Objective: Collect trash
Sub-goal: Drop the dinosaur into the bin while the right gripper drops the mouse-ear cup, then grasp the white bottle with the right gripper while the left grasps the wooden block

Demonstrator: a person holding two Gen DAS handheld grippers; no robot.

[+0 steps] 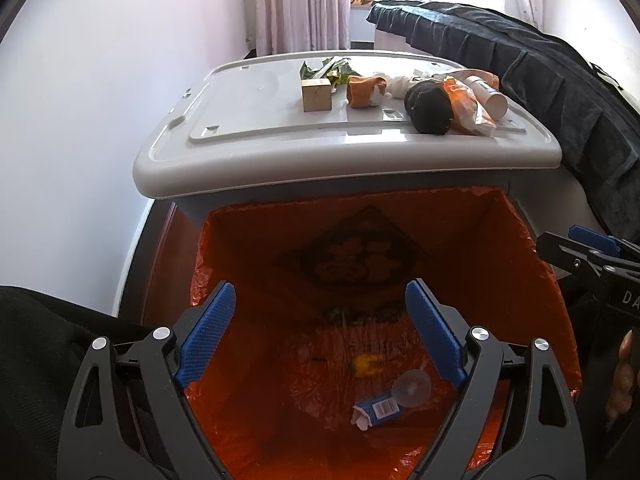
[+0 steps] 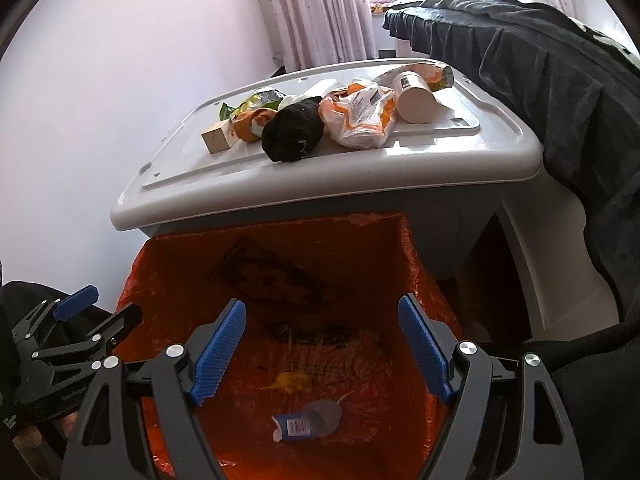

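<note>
**Hovering over the orange-lined bin, both grippers spread and empty**

Pointing down into the bin, the left gripper (image 1: 320, 336) fills the lower half of the left wrist view, its blue pads wide apart with nothing between them. The right gripper (image 2: 322, 346) sits likewise at the bottom of the right wrist view, jaws spread and empty.

Below both lies the orange trash bag (image 1: 520, 280) lining the bin. At its bottom, low and right of centre in the left view, rest a small blue carton (image 1: 376, 408) with a barcode, a clear plastic piece (image 1: 412, 390) touching it, and a yellow scrap (image 1: 366, 364) just above them.

Behind the bin, across the middle of each frame, a grey plastic lid (image 1: 248, 128) carries more trash: a small wooden block (image 1: 317, 96) left of centre, an orange wrapper (image 1: 362, 90) beside it, green packaging (image 1: 320, 70) behind the block, a black cloth bundle (image 1: 428, 106), a clear-and-orange plastic bag (image 2: 360, 118) just right of it, and a white tube (image 2: 414, 98) lying on its side at the right end.

Dark fabric (image 1: 540, 76) drapes along the upper right; a curtain (image 1: 296, 4) hangs at top centre.
</note>
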